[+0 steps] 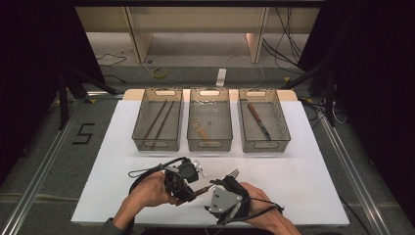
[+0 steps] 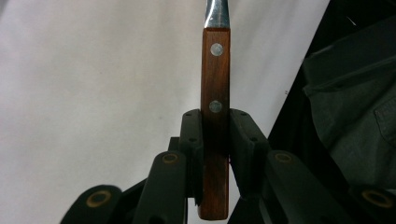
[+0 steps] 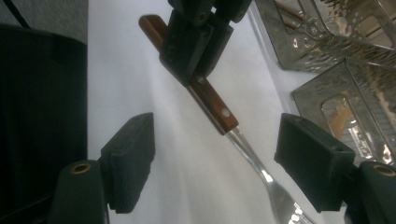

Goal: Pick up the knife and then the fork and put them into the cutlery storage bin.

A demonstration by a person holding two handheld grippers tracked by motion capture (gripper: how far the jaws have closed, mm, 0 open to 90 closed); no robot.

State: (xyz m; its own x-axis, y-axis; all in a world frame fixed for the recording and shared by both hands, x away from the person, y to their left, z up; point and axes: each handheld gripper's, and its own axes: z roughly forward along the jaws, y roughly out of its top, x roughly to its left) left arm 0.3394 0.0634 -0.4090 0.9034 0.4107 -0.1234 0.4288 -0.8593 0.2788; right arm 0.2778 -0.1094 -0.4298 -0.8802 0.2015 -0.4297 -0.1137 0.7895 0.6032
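High view, left gripper (image 1: 188, 192) clamping fork (image 1: 215, 182) handle

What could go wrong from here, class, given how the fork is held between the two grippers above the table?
1. The left gripper clamps only the fork's wooden handle, near its end; the long metal part sticks out unsupported, so it could pivot or slip.
2. The right gripper is open with its jaws on either side of the fork's neck; releasing the left before it shuts would probably drop the fork onto the white table.
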